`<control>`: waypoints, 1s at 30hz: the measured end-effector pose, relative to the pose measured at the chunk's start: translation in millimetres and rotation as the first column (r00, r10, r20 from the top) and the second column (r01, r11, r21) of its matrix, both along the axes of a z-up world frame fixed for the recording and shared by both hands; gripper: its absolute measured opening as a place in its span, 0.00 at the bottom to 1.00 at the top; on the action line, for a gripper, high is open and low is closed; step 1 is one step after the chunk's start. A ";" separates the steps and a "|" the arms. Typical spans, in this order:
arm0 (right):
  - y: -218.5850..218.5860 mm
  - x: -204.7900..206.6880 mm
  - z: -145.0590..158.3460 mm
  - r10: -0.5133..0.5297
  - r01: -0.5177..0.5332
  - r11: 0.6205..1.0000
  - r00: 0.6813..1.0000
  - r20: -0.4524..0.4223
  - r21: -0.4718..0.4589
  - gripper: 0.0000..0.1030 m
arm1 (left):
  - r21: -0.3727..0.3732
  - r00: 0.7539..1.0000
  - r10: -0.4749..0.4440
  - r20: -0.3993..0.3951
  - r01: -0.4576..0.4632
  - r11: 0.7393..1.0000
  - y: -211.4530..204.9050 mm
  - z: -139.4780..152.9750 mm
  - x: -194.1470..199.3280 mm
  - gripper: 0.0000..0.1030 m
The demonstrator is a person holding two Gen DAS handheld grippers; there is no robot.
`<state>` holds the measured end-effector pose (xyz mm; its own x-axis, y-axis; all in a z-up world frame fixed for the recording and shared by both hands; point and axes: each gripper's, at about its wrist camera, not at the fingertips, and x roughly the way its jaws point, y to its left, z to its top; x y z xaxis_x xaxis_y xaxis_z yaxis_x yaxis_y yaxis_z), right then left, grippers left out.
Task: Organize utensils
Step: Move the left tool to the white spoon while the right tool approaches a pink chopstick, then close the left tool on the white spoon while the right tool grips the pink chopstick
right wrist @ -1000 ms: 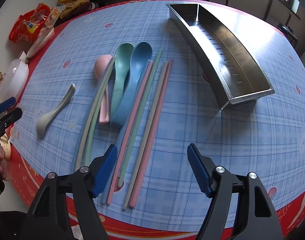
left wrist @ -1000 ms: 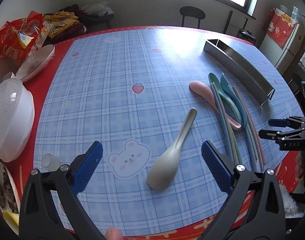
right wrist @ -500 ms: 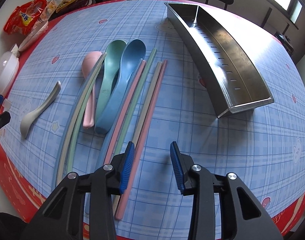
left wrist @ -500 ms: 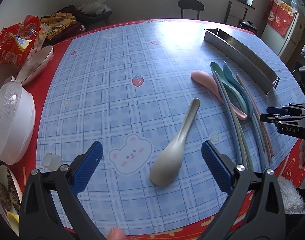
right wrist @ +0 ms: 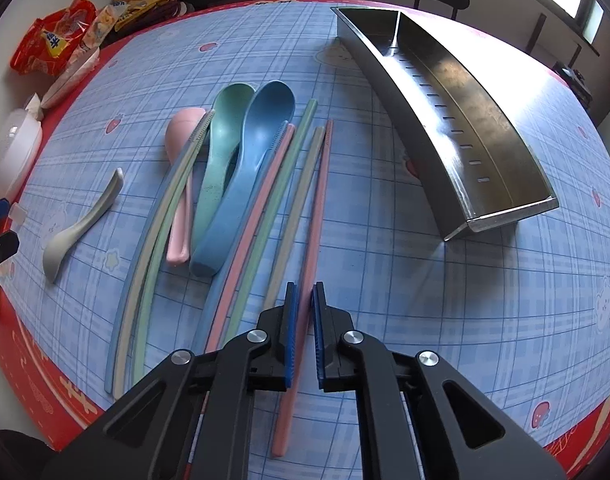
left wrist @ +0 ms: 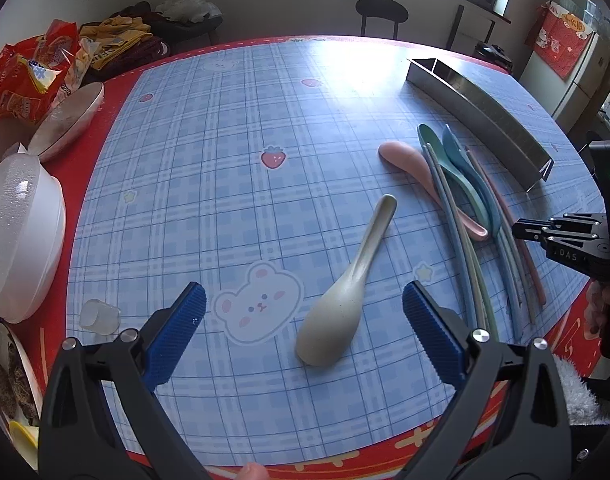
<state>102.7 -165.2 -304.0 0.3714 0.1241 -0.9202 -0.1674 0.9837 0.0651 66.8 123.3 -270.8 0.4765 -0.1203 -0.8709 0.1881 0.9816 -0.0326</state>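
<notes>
My right gripper (right wrist: 304, 320) has its jaws nearly closed around a pink chopstick (right wrist: 319, 200), the rightmost of several pastel chopsticks lying side by side on the table. Left of them lie a blue spoon (right wrist: 249, 168), a green spoon (right wrist: 219, 148) and a pink spoon (right wrist: 179, 160). A beige spoon (left wrist: 347, 280) lies apart, bowl toward me, between the wide-open jaws of my left gripper (left wrist: 303, 334), which hovers above it. A long steel tray (right wrist: 445, 108) with a divider stands empty at the right.
At the table's left edge are a white lidded bowl (left wrist: 15, 236), a covered dish (left wrist: 67, 120), snack bags (left wrist: 29, 68) and a small plastic cup (left wrist: 101, 316). A black stool (left wrist: 381, 10) stands beyond the far edge. My right gripper (left wrist: 561, 236) shows in the left wrist view.
My right gripper moved forward and down over the chopsticks and closed from wide open to nearly shut around the pink chopstick. My left gripper stayed open above the beige spoon, shifting slightly.
</notes>
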 end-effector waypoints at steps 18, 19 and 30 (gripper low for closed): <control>-9.6 -8.8 -1.6 -0.030 0.030 0.995 1.000 -0.002 0.094 0.07 | -0.184 0.973 -0.081 -0.216 0.040 0.982 -0.7 -39.6 31.1 0.50; -10.0 -9.9 -1.2 -0.030 0.030 0.995 1.000 -0.003 0.096 0.07 | -0.182 0.970 -0.090 -0.226 0.049 0.982 -4.5 -42.5 32.4 0.48; -8.6 -15.0 -1.8 -0.024 0.025 0.994 1.000 -0.016 0.104 0.07 | -0.235 0.963 -0.102 -0.251 0.042 0.971 -2.0 -49.0 31.2 0.30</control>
